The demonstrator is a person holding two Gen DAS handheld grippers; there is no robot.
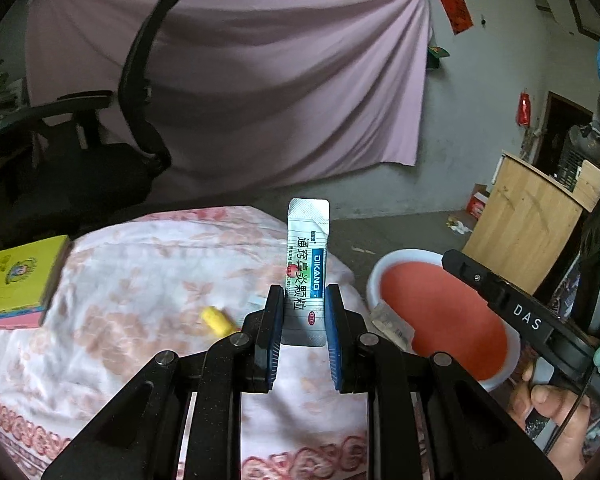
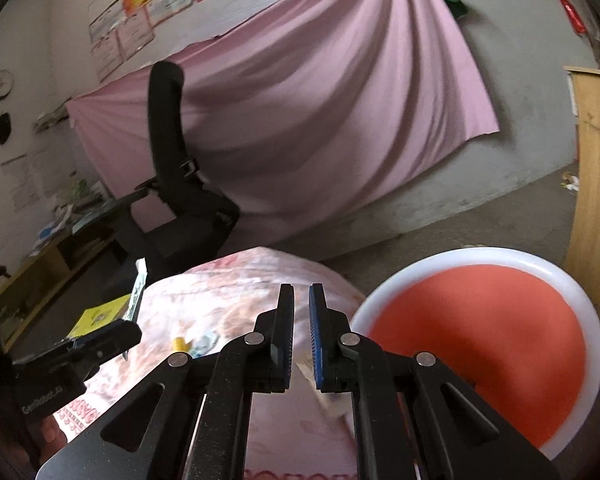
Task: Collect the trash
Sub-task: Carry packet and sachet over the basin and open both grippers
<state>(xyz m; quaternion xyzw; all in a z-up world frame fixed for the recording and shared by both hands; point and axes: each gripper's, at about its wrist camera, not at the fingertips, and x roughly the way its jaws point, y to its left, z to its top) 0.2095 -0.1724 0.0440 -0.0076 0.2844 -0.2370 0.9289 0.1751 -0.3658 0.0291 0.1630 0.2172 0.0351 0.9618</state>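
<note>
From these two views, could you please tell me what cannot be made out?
- Left wrist: the sachet's lower edges sit behind the left gripper's pads.
- Left wrist: the clear wrapper is partly behind the finger, its contents unreadable.
- Right wrist: whether the right gripper pinches anything; motion blur.
- Right wrist: the yellow scrap is too blurred to identify.

The sachet (image 1: pixel 307 272) has its lower side edges hidden behind the left gripper's (image 1: pixel 303 336) pads. At lower right of the left wrist view, the right gripper (image 1: pixel 516 312) covers part of the red basin (image 1: pixel 440 320). A small wrapper (image 2: pixel 332 396) at lower centre of the right wrist view is too blurred to identify.
</note>
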